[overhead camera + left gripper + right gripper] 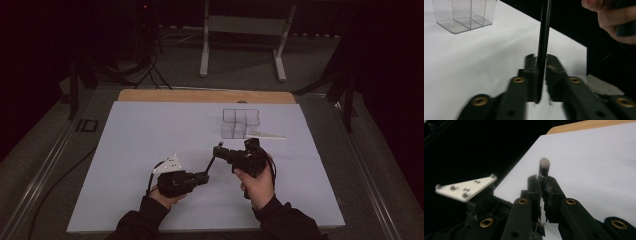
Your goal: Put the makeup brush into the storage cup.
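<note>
Presently both grippers pinch one thin black rod [212,161] above the white sheet [135,150]: the left gripper [204,176] clamps its lower end, the right gripper [220,149] its upper end, near the clear compartment box [240,123].

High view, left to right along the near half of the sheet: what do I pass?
Left tool with its grey three-cornered plate → thin black rod slanting up between the two tools → right tool → the person's right hand.
</note>
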### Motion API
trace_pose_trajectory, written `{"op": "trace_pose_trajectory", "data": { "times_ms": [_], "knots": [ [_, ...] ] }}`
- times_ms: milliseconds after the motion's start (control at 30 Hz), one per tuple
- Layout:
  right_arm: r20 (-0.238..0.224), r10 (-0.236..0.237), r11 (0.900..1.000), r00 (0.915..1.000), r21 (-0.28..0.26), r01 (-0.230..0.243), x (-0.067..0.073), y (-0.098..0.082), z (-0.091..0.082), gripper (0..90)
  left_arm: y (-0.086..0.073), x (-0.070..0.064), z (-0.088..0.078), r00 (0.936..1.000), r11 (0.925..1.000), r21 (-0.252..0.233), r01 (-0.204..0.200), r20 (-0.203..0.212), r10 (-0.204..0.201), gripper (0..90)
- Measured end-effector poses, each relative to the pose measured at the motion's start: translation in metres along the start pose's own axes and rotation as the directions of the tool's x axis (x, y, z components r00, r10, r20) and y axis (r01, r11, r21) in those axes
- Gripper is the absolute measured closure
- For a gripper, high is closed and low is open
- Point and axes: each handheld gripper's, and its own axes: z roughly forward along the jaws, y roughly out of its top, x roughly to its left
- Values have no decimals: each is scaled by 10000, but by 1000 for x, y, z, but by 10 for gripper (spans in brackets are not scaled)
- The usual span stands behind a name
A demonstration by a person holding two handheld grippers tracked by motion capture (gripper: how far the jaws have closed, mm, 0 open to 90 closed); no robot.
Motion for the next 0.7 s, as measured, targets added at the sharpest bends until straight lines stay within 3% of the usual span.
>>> {"op": "trace_pose_trajectory", "data": {
  "times_ms": [167, 267, 467, 700],
  "knots": [
    [-57, -453, 9989, 9990, 125, 454, 2, 2, 0, 843, 1, 0, 0, 9997, 9998, 74, 205, -134, -204, 558],
    [-272, -1011, 9946, 9945, 197, 1017, 1, 3, -1, 843, 0, 0, 1, 9993, 9996, 205, 195, -322, -188, 472],
    [-170, -1533, 9877, 9880, 284, 1537, -4, 6, -5, 842, 0, 1, 3, 9986, 9989, 297, 360, -386, -349, 371],
    [199, -2147, 9750, 9765, 624, 2131, -10, 8, -10, 842, 1, 0, 3, 9996, 9992, 356, 188, -222, -180, 287]
  ]
}}
